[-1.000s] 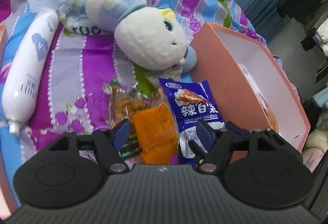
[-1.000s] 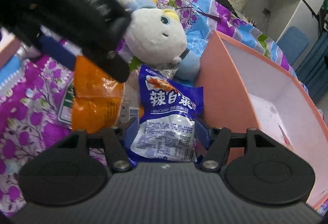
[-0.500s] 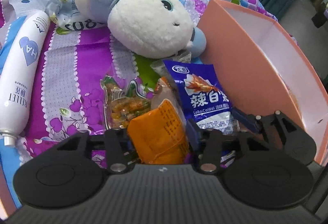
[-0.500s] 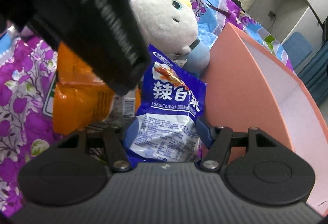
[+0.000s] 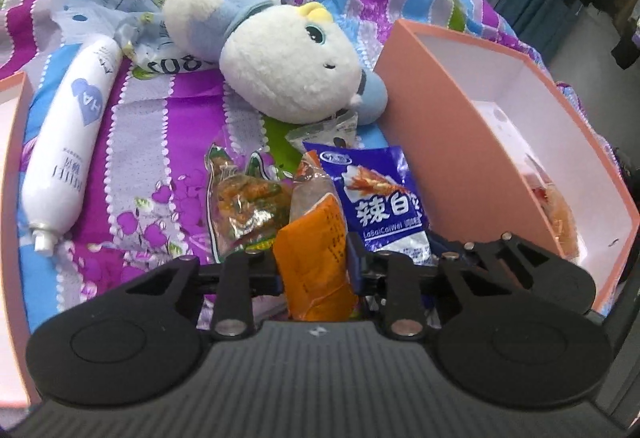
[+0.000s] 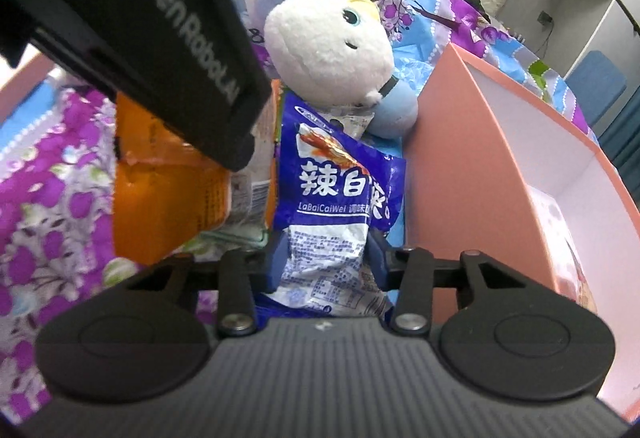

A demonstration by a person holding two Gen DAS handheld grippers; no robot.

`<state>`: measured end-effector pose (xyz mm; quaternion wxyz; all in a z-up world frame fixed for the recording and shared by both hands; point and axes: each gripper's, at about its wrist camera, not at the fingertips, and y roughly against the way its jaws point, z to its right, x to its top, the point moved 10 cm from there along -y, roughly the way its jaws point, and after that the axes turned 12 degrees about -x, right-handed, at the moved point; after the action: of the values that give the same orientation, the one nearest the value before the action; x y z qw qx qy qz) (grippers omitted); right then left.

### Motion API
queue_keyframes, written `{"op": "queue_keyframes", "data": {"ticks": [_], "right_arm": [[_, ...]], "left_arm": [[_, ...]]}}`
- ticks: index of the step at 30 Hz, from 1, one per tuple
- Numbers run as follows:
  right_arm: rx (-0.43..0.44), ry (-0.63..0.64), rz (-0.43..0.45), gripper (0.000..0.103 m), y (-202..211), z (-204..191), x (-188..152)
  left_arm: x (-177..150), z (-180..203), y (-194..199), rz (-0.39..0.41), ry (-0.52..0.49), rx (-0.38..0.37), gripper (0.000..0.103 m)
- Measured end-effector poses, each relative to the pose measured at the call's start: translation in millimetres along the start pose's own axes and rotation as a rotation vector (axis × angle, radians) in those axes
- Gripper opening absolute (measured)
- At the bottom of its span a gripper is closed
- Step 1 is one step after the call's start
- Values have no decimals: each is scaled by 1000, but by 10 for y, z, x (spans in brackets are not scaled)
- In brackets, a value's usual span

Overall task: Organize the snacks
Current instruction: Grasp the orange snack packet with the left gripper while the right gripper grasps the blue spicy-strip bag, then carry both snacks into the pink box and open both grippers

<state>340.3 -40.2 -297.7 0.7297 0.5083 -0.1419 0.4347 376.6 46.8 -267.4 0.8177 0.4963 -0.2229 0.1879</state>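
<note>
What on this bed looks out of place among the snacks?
Two things aren't snacks: the white and blue plush toy, lying on its side with its head against the pink cardboard box, and the white plastic tube lying on the purple floral bedspread.

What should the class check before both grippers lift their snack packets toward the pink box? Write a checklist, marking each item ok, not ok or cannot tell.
1. Orange packet sits between the left gripper pads, jaws closing: ok.
2. Blue packet sits between the right gripper pads, jaws closing: ok.
3. Both grips firm enough to lift: cannot tell.
4. Pink box open at the top, with free floor space: ok.
5. Clear vegetable packet free of the orange packet: not ok, they overlap.
6. Plush toy clear of the blue packet's top edge: cannot tell.
</note>
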Motion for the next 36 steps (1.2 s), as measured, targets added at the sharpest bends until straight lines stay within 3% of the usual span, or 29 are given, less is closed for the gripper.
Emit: {"op": "queue_keyframes", "data": {"ticks": [16,27,36], "right_arm": [[126,-88,-6,39,830,64,-359],[213,-220,-44,38,1230,307,-681],[231,-286,-38,38,1489,547,-792]], "left_arm": [[-718,175,764,62,66,66,29],[-1341,306,947,56,94,113,28],[-1400,582,1100,93,84,109,27]]}}
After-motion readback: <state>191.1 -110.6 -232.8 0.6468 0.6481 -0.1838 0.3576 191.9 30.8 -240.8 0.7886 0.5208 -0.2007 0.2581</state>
